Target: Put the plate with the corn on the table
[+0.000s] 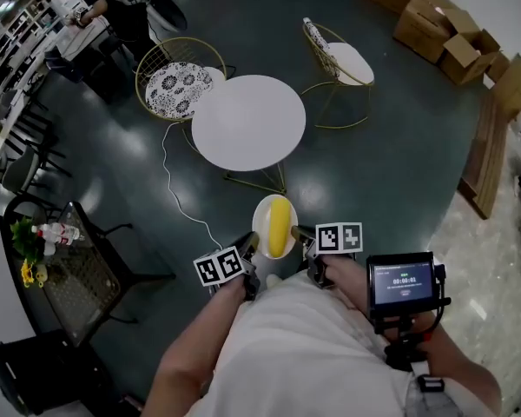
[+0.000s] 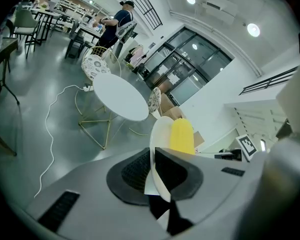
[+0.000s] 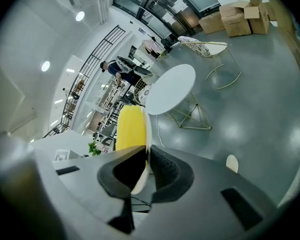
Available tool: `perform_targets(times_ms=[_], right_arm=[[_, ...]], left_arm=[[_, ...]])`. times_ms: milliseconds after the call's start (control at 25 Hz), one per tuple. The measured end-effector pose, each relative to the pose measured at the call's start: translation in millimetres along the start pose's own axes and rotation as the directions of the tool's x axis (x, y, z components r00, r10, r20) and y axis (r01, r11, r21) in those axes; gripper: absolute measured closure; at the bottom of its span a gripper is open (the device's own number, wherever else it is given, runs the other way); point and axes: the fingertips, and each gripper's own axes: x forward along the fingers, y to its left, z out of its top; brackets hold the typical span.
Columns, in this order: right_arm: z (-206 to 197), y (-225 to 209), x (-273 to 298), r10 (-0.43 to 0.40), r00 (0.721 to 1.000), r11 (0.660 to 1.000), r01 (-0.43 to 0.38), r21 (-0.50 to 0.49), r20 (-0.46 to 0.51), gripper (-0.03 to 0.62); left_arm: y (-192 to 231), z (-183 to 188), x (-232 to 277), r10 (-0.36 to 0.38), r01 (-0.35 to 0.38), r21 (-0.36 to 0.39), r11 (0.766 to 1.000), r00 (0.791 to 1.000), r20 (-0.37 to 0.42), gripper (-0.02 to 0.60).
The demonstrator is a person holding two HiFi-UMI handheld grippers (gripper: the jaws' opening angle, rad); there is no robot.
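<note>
A white plate (image 1: 262, 219) carrying a yellow corn cob (image 1: 280, 226) hangs in the air in front of the person, short of the round white table (image 1: 248, 122). My left gripper (image 1: 250, 248) is shut on the plate's left rim, my right gripper (image 1: 302, 238) on its right rim. In the left gripper view the plate (image 2: 160, 139) stands edge-on between the jaws, with the corn (image 2: 181, 136) behind and the table (image 2: 120, 97) beyond. The right gripper view shows the same pinch on the plate (image 3: 146, 134), with the corn (image 3: 130, 129) to its left and the table (image 3: 171, 90) ahead.
Two gold wire chairs (image 1: 181, 78) (image 1: 339, 59) flank the table. A white cable (image 1: 175, 189) runs across the dark floor. A dark side table with a plant and bottle (image 1: 45, 241) stands at left. Cardboard boxes (image 1: 438, 24) lie at far right. A person (image 1: 113, 3) stands at the back left.
</note>
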Motion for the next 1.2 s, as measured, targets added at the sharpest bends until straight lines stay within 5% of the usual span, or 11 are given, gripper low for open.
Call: perform_targets(times_ms=[320,1200], right_arm=[[134.9,-103.0,5.2,0.048,0.995,0.998,-0.043,0.055,-0.084,0.559],[119.8,-102.0,1.7,0.071,0.994,0.987,-0.057,0.152,-0.086,0.562]], left_arm=[[-43.8,59.0,144.9,0.085,-0.085,-0.047,0.995,0.996,-0.005,0.546],[-42.1,51.2,138.7,0.096,-0.098,-0.063,0.993,0.995,-0.025,0.546]])
